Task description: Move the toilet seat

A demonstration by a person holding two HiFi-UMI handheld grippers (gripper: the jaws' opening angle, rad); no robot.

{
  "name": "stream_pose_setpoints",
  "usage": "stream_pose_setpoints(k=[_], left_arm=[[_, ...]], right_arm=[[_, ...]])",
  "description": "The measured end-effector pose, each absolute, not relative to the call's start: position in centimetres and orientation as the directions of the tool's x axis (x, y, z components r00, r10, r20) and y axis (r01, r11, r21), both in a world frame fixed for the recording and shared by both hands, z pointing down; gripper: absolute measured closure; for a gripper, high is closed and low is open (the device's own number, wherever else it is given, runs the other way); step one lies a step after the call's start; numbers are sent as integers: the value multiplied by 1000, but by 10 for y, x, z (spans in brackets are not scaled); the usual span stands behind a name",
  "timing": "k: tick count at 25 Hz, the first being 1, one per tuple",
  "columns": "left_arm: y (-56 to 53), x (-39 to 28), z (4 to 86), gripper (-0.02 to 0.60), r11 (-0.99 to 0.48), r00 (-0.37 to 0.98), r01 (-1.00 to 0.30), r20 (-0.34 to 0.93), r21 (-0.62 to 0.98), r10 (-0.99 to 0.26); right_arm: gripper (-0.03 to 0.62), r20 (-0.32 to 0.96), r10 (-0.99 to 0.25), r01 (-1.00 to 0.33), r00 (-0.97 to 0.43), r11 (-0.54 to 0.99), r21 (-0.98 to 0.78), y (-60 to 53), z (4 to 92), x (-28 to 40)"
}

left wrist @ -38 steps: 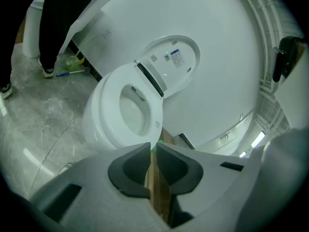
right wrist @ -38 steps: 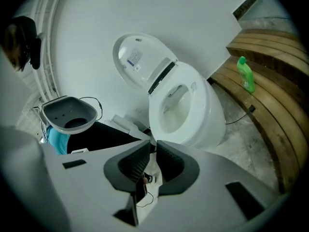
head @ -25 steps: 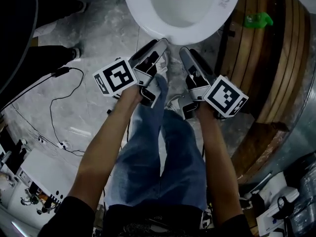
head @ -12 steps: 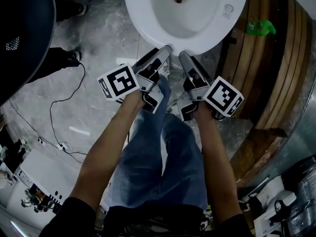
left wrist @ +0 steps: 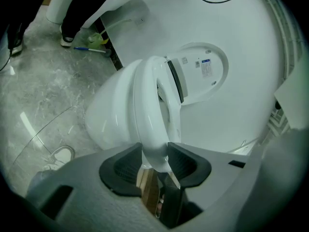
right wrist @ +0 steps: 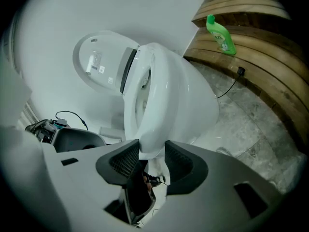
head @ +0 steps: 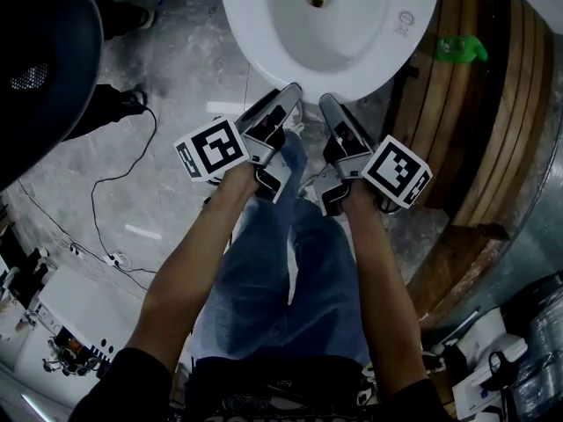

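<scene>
Left gripper [left wrist: 154, 161], at the front lip of the toilet bowl [left wrist: 104, 122]: jaws have just been closing, and the pads now pinch the front edge of the toilet seat [left wrist: 147, 105]. The seat lies down on the bowl.

Right gripper [right wrist: 147, 159], just beside it at the same lip: jaws likewise closing, clamped on the same edge.

Judgement: the seat is stiff, light, glossy plastic hinged at the rear. It is slippery, so the front edge is the best hold.

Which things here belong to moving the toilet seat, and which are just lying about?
In the job: toilet seat; left gripper and right gripper, jaws just closed further onto its front rim.
Lying about: green bottle on the wooden step; black cable on the floor.
</scene>
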State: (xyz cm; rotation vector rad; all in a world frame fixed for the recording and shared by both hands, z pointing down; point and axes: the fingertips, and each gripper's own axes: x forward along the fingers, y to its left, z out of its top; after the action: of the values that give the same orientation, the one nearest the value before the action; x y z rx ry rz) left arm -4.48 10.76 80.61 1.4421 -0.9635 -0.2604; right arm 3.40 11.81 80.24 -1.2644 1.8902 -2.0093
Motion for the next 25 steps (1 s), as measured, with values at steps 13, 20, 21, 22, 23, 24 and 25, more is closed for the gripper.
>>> stream_pose_setpoints(k=[13, 20, 21, 22, 23, 24, 25], left_arm=[[103, -48, 730, 422, 212, 632, -344, 392, 915, -669], [98, -52, 677, 428, 227, 641, -309, 378, 924, -668], [96, -52, 670, 430, 228, 641, -300, 373, 926, -671], [95, -51, 664, 430, 229, 641, -295, 369, 928, -672], [94, -50, 659, 430, 230, 642, -294, 370, 928, -672], [93, -50, 653, 430, 230, 643, -295, 371, 927, -670], [91, -50, 648, 430, 230, 646, -294, 370, 928, -668]], right_arm=[[434, 495, -578, -412, -648, -281, -867, 113, 725, 33], [442, 487, -595, -387, -639, -299, -872, 107, 671, 31], [444, 487, -599, -384, -636, -302, -873, 106, 665, 31], [444, 488, -602, -383, -632, -305, -872, 104, 658, 32], [444, 489, -605, -382, -629, -307, -872, 103, 653, 33], [444, 488, -607, -381, -626, -307, -872, 101, 647, 33], [444, 487, -610, -380, -625, -307, -873, 100, 641, 34]])
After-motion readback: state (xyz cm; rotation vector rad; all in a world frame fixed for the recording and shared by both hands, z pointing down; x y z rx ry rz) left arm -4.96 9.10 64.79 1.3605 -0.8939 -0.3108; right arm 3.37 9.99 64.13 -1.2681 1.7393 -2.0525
